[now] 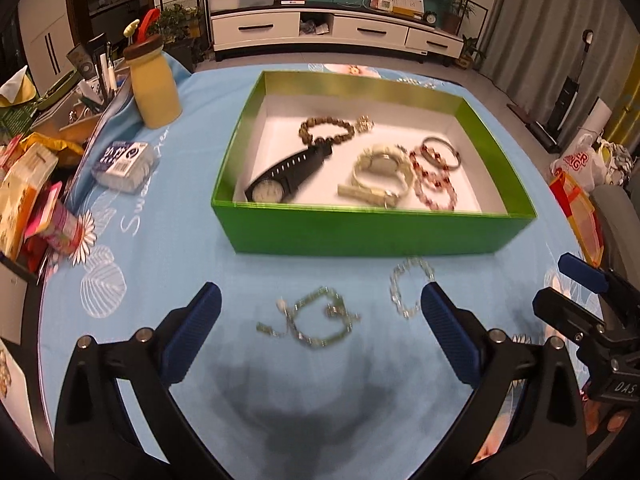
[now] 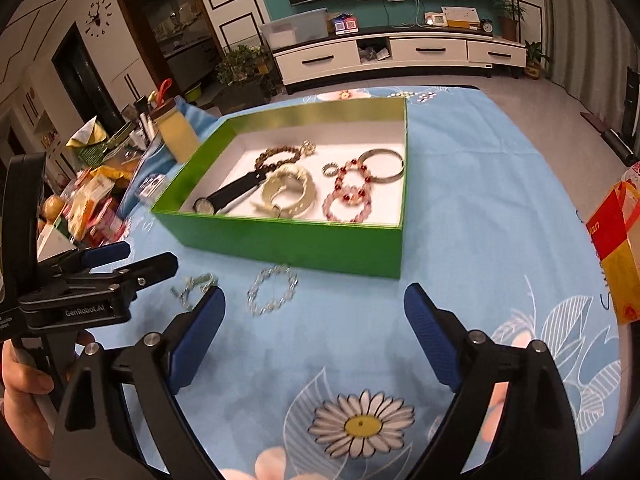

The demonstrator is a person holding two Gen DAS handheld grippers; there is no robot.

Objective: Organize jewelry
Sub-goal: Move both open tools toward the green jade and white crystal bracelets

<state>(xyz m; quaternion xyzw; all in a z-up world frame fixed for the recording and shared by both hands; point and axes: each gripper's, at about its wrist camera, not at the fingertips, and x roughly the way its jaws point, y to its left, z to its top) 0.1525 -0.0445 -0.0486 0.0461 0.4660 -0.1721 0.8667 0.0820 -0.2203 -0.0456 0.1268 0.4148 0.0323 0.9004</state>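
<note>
Both the left gripper and right gripper hover empty, fingers spread wide, over the desk because two bracelets lie outside the box.

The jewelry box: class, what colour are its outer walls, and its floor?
Green walls, white floor on the box; clearest in the left wrist view.
</note>
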